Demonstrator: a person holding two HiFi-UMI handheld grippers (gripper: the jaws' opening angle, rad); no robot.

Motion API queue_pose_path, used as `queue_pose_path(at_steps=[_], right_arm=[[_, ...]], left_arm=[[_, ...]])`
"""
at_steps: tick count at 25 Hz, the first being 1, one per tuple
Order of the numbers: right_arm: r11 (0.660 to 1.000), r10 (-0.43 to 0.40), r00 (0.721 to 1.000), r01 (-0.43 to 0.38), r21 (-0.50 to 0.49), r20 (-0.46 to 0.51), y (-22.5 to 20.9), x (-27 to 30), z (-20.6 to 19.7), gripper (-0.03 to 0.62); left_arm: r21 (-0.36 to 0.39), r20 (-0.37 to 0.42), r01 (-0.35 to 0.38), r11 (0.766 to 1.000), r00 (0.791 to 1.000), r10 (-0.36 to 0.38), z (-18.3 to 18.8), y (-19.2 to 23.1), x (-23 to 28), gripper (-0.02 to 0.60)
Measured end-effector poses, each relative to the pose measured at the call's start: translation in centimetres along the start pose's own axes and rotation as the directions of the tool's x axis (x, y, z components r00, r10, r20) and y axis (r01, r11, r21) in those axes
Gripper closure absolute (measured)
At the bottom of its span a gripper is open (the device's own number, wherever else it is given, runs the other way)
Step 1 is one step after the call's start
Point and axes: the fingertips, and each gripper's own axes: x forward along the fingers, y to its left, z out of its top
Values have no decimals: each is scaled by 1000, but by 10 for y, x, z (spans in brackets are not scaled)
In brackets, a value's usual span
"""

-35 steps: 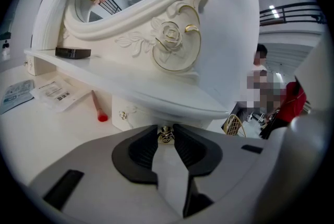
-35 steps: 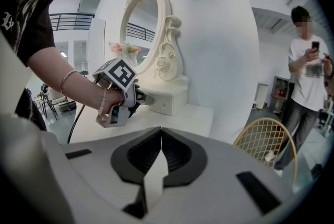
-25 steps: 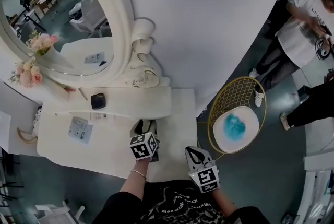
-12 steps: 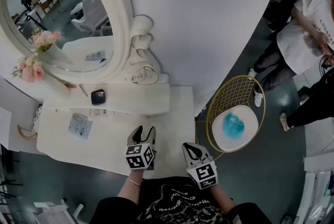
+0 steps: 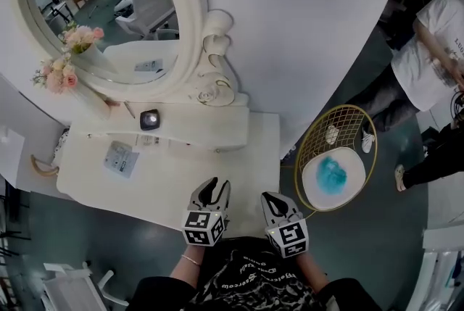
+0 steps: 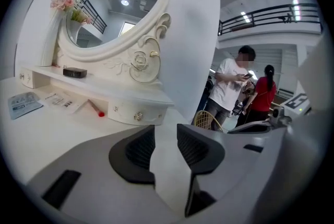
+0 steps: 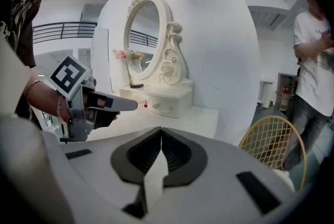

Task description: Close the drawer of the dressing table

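The drawer [image 6: 136,113], at the right end of the shelf [image 5: 196,130], looks flush, so closing seems done. The left gripper [image 5: 210,185] hovers over the surface [image 5: 159,183], fingers half apart and just closing on nothing; the right gripper [image 5: 273,197] has its fingers together, empty. Next, only confirm the drawer is seated.

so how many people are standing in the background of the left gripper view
2. A person in a white t-shirt stands just right of the white wall; a person in a red top stands further right. Others may be hidden behind the wall.
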Motion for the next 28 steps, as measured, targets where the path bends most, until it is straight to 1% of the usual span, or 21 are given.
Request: queue_pose_path(at_steps=[2, 4, 5, 7, 14, 21, 28], right_arm=[[1000, 9, 1000, -9, -6, 0, 4, -1, -2, 582], [1000, 20, 1000, -20, -8, 1, 7, -1, -3, 582], [1000, 26, 1000, -26, -8, 0, 8, -1, -4, 582], [999, 39, 999, -40, -8, -6, 11, 0, -6, 582], [994, 97, 995, -98, -54, -23, 29, 2, -8, 583], [994, 98, 995, -99, -52, -9, 29, 1, -8, 583], [996, 87, 996, -86, -29, 9, 24, -2, -6, 583]], left_arm=[[1, 6, -3, 1000, 1000, 3, -4, -3, -8, 480], [-4, 15, -30, 1000, 999, 30, -7, 0, -15, 536], [-7, 19, -46, 999, 999, 46, -9, 2, -19, 548], [-13, 22, -63, 998, 998, 63, -13, 4, -26, 557], [-5, 12, -62, 998, 998, 62, -26, -3, -44, 565], [-4, 4, -46, 999, 999, 47, -35, -13, -50, 565], [-11, 7, -48, 999, 999, 48, -37, -16, -51, 565]])
